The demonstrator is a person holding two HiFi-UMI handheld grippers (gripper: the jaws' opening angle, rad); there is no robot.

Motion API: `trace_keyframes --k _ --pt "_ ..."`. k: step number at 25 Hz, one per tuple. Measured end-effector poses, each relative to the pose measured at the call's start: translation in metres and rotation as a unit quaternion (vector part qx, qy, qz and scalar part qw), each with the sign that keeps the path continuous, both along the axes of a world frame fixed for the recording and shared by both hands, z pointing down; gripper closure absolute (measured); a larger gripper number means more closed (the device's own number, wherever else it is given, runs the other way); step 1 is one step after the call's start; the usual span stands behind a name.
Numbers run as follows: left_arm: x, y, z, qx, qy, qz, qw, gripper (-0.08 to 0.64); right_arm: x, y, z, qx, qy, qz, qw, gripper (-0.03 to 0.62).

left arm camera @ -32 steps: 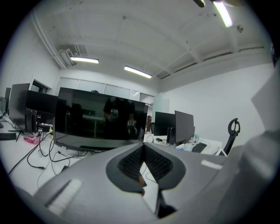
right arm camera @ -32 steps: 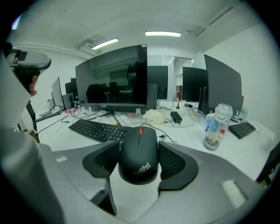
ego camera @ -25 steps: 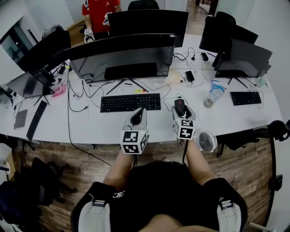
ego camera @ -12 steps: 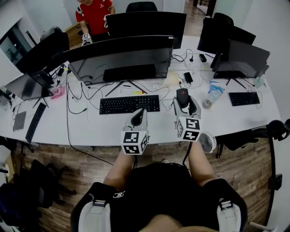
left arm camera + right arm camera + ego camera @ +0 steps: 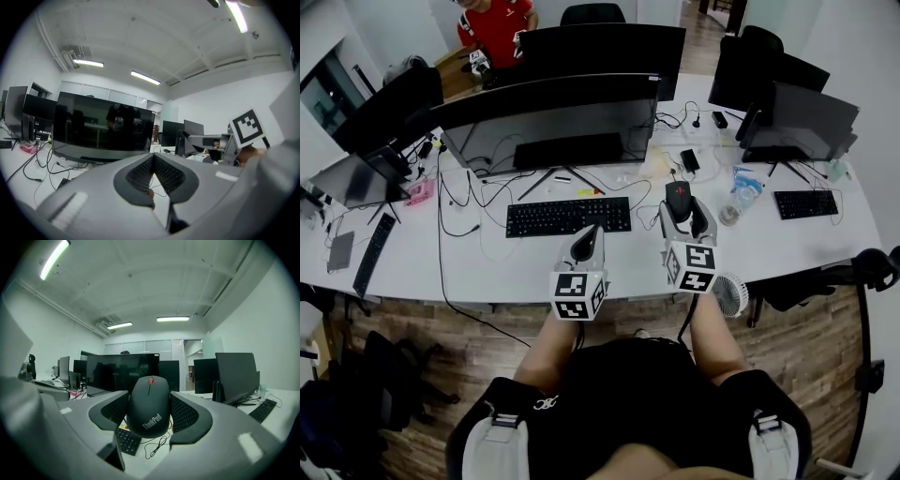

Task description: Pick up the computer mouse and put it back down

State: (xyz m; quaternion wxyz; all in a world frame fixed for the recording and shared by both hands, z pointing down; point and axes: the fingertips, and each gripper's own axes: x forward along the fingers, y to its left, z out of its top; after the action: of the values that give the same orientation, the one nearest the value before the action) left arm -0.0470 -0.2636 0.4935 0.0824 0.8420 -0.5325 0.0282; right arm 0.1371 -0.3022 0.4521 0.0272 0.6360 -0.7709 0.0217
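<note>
A black computer mouse [image 5: 149, 405] with a red scroll wheel is clamped between the ribbed pads of my right gripper [image 5: 149, 412], lifted off the white desk [image 5: 534, 261]. In the head view the mouse [image 5: 678, 200] shows at the tip of the right gripper [image 5: 680, 208], just right of the black keyboard [image 5: 568, 214]. My left gripper [image 5: 590, 236] hovers over the desk's near edge below the keyboard. In the left gripper view its jaws [image 5: 153, 159] meet at the tip with nothing between them.
A wide black monitor [image 5: 548, 117] stands behind the keyboard, with loose cables [image 5: 473, 202] around it. A small white fan [image 5: 730, 292] sits at the desk's near edge on the right. A water bottle [image 5: 741, 199], a second keyboard [image 5: 807, 202] and more monitors [image 5: 797, 112] are to the right.
My right gripper has lifted the mouse off the desk and carried it slightly away from me; over the last half second it has held still. The left gripper has barely moved.
</note>
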Motion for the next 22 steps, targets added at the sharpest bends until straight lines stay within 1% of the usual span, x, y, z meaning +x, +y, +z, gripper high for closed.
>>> trace_keyframes --k 10,18,22 --pt "-0.003 -0.004 0.0 0.0 -0.003 -0.005 1.0 0.508 0.003 -0.009 0.034 -0.037 0.003 0.006 0.999 0.324" --pt "-0.002 -0.003 0.002 -0.002 -0.008 -0.005 1.0 0.508 0.012 -0.012 0.093 -0.096 0.006 0.015 0.995 0.324" --pt "0.0 -0.002 0.003 -0.004 -0.012 -0.006 0.9999 0.508 0.017 -0.013 0.127 -0.128 0.004 0.02 0.992 0.324"
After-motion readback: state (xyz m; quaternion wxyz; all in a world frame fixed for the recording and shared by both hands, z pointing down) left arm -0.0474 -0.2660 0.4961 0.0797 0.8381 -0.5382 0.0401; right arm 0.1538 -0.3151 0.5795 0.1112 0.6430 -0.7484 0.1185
